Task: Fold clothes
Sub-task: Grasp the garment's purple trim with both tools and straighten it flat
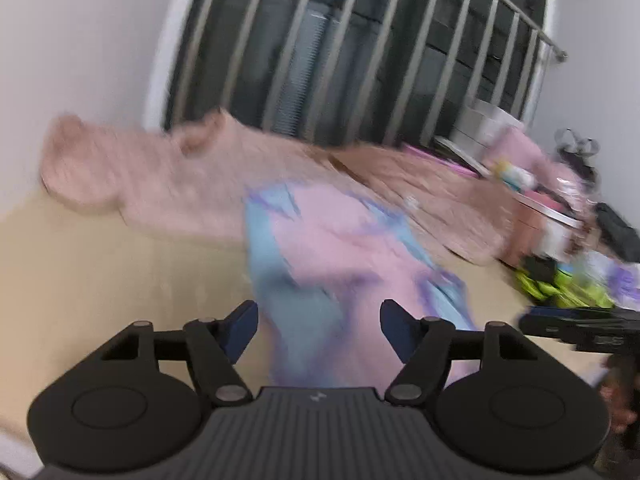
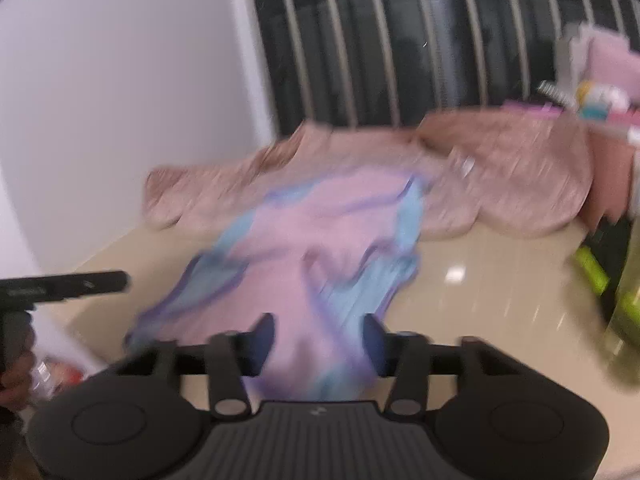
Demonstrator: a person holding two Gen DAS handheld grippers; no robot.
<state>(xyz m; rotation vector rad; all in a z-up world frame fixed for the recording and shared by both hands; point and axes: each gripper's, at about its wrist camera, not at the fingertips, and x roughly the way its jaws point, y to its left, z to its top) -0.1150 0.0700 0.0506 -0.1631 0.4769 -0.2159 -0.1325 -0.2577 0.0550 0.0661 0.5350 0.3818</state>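
At the bottom of the left wrist view my left claw (image 1: 319, 330) stands wide, its blue fingers (image 1: 240, 330) apart with nothing between them. My right claw (image 2: 318, 344) is just as wide at the bottom of its own view, gripping nothing. Just past both sets of fingertips lies the pink garment with blue trim (image 2: 316, 248), spread crumpled on the beige counter (image 2: 500, 288) and running from lower centre toward mid-frame; motion blur hides its exact outline. The other claw's black body pokes in at the right edge of the left view and the left edge of the right view. Farther back, a peach-coloured textured cloth (image 1: 168, 176) stretches across the counter, touching the garment's far end. Behind it rise pale bars over a dark window (image 1: 360, 48), and clutter (image 1: 560, 208) crowds the right side.
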